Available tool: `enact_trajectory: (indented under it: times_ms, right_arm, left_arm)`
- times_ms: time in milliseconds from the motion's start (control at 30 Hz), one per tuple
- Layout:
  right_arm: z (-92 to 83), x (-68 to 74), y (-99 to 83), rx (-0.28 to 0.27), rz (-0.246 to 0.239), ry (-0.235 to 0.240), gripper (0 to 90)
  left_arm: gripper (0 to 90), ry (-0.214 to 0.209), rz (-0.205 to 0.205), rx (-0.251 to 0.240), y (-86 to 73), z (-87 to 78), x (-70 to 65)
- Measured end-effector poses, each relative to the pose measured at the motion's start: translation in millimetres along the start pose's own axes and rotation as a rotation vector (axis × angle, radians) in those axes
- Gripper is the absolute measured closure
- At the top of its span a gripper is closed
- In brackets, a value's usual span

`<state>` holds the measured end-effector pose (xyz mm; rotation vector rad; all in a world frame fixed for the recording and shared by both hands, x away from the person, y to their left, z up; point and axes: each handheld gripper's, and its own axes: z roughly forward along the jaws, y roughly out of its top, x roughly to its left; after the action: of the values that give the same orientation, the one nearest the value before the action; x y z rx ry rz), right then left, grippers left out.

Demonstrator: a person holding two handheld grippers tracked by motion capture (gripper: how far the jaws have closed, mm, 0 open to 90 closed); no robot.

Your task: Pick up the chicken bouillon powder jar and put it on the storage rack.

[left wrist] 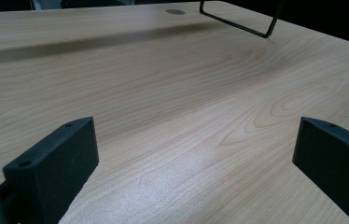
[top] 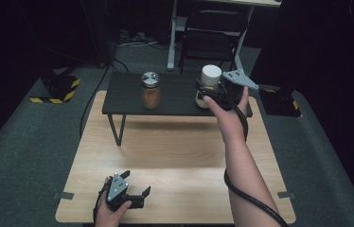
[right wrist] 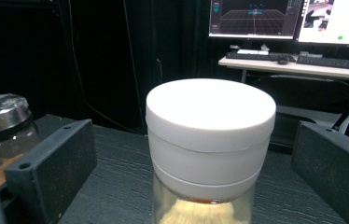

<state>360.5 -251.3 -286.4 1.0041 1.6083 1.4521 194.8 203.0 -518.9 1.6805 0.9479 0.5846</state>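
A pale wooden table on grey carpet holds a low black shelf. The white-lidded jar stands on the shelf, between the right gripper's wide-open jaws. The left gripper, open and empty, rests near the table's front edge. Monitors glow in the dark room.

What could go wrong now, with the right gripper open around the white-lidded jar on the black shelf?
1. The right gripper stands open with the white-lidded jar between its jaws; pulling back crookedly might let a jaw tip it.
2. The jar seems to stand near the front edge of the black shelf, so a nudge could drop it onto the wooden table.
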Motion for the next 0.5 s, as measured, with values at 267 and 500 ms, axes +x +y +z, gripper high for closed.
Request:
enact_trajectory:
  times_ms: [267, 500]
  right_arm:
    - [-18.7, -2.6, -3.3, -0.025, -0.014, 0.030, 0.0]
    - [-41.2, -8.8, -11.5, -0.050, -0.021, 0.047, 0.0]
  left_arm:
    - [0.5, 0.002, 0.004, 0.001, 0.2, 0.3, -0.8]
    - [0.4, 0.004, 0.002, 0.001, 0.3, 0.5, -0.9]
